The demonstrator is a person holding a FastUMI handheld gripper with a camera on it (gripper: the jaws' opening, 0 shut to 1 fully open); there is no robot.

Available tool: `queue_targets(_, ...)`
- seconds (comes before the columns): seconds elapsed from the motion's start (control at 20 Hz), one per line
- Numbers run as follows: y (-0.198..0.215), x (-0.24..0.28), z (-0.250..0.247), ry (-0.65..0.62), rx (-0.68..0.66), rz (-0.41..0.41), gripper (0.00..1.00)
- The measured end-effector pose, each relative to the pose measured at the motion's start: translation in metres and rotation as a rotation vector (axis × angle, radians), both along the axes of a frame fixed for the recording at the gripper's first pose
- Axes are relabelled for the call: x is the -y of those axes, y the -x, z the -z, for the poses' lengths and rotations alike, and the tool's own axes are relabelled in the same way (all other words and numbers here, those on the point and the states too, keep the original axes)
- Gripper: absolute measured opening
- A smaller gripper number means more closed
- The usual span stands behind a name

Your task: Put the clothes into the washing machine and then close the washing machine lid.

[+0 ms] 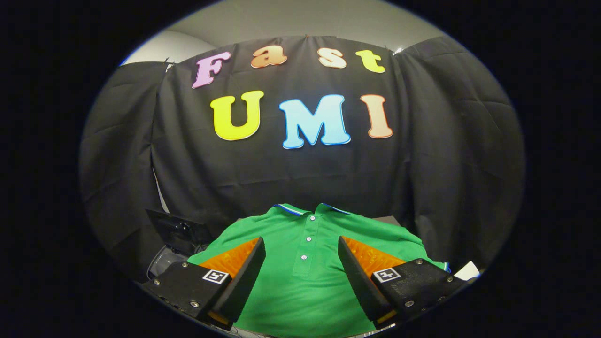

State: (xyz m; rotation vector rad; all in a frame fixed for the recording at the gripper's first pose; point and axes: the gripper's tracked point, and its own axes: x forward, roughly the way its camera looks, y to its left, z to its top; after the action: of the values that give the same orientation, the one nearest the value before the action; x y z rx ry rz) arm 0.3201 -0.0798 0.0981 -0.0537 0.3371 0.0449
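The gripper (301,251) hangs released, its two fingers spread well apart with nothing pinched between them. Below and between the fingers lies a bright green short-sleeved polo shirt of knit fabric (305,281), spread flat with its front up — the button placket runs straight down the gap between the fingers, and three small white buttons (308,239) show along it. The collar (300,211), edged with thin blue and white stripes, lies open just beyond the fingertips. Whether the fingers touch the cloth or hover just above it cannot be told.

To the left of the left finger, beside the shirt's sleeve, stands a dark boxy device with a raised black lid (178,230); under it a pale rounded rim (159,263) shows, though this part is too dim to tell more. To the right of the right finger, past the shirt's other sleeve, a small white sheet or card (467,271) lies at the edge of the surface. Beyond everything hangs the booth's black cloth wall (446,155), creased in long vertical folds, with a pale wall (300,19) above it.
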Motion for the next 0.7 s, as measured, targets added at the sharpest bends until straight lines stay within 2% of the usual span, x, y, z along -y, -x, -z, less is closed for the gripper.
queue_targets(0.2,-0.026,-0.004,0.026,0.043,-0.109,-0.011,0.96)
queue_targets(0.5,-0.063,0.002,0.046,0.041,-0.203,0.005,0.96)
queue_targets(0.7,-0.080,0.009,0.073,0.037,-0.315,0.010,0.96)
